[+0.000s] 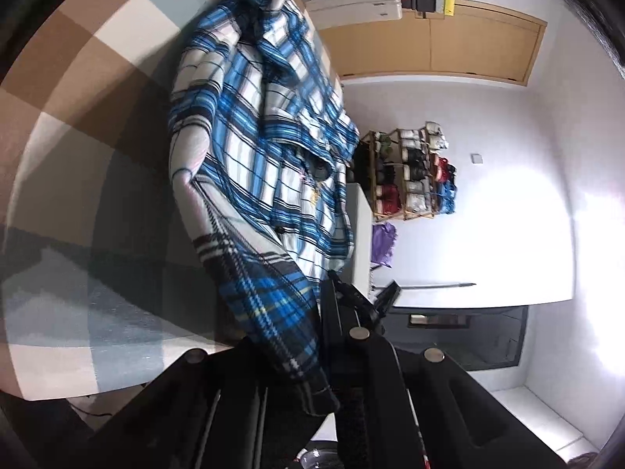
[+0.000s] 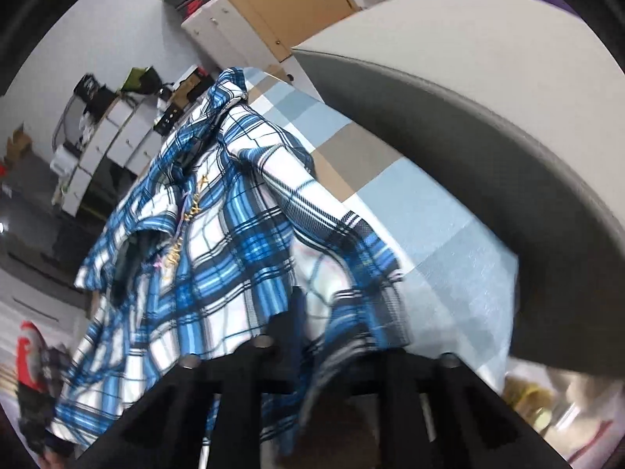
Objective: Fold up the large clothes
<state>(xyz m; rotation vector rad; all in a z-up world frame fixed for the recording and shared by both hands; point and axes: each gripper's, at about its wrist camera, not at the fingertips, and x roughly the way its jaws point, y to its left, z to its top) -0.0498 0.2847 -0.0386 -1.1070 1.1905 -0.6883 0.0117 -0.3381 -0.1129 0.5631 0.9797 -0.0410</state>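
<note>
Plaid shirt (image 1: pixel 254 148) lies on the checked bench (image 1: pixel 97 125), running toward twelve o'clock from both grippers; left gripper (image 1: pixel 332 351) and right gripper (image 2: pixel 308 336) have jaws clamped on its near edge.

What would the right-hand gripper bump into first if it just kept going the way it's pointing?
Most likely the blue plaid shirt itself: the right gripper already has its cloth bunched between the jaws, which look shut on it. Behind lies the checked bed cover; depth is hard to judge.
</note>
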